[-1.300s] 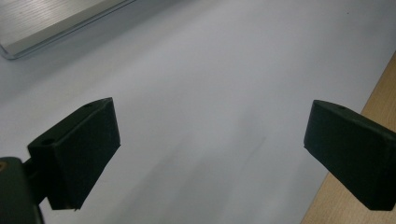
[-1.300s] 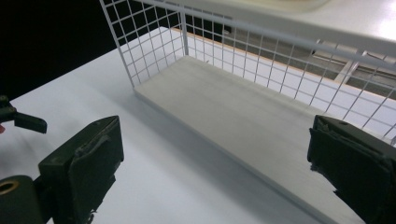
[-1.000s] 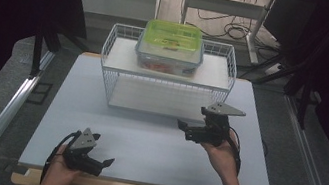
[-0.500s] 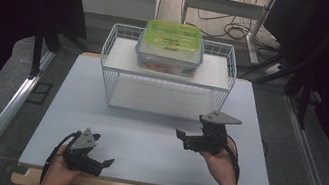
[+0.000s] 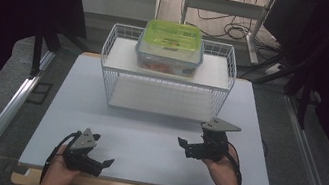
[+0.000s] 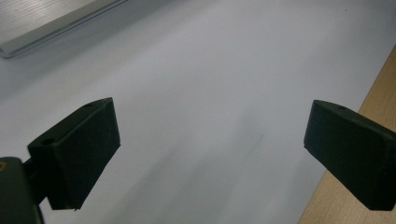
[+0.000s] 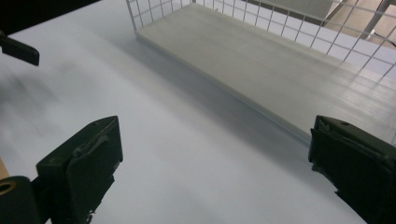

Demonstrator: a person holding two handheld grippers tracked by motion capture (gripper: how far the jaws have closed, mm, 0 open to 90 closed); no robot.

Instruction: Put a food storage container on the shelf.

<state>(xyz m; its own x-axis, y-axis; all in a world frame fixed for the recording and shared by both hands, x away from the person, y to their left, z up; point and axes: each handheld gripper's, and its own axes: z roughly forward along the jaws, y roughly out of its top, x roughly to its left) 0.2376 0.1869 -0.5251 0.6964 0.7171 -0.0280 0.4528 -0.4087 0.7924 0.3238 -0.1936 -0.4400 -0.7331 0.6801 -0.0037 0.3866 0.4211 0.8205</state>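
Observation:
A clear food container with a green lid sits on the upper shelf of a white wire rack at the back of the white table. My left gripper rests low near the table's front left edge, open, with nothing between its jaws. My right gripper hovers over the table in front of the rack's right half, open and empty. The rack's lower shelf lies just ahead of it.
The wooden board edge shows beyond the white sheet at the front. A metal rail runs along the left of the table. Cables lie on the floor behind the rack.
My right gripper has drawn back from the rack towards the front of the table and sunk lower. The left gripper has stayed where it was.

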